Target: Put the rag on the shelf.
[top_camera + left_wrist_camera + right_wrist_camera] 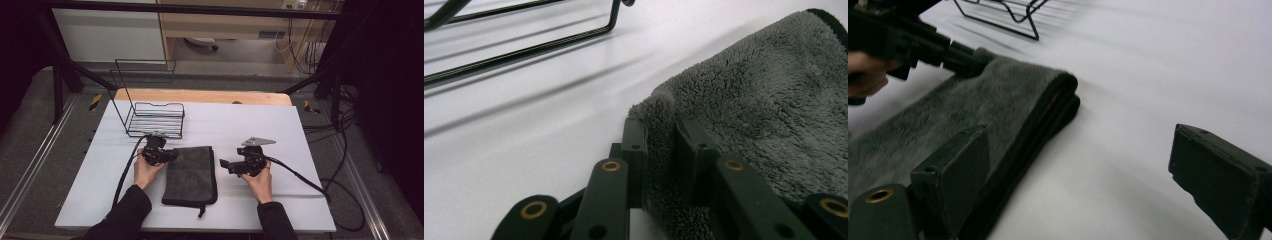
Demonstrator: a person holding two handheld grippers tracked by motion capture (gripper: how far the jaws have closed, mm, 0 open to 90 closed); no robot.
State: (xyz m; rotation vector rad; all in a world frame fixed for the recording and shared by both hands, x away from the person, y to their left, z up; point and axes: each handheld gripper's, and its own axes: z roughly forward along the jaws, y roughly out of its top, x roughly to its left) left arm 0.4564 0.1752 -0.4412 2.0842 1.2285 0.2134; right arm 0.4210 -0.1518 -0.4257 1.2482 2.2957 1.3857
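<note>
A dark grey towel lies folded on the white table top. My left gripper is at the towel's far left corner. In the left gripper view its jaws are shut on a pinched fold of the fluffy towel. My right gripper is just right of the towel with its jaws pointing left at it. In the right gripper view it stands wide open with bare table between the pads. The towel's thick folded edge lies by its left jaw, and the left gripper bites the far corner.
A black wire rack with a tall back frame stands at the far left of the table, just behind the left hand. Cables trail from both grippers toward the table's edges. A wooden strip borders the far edge.
</note>
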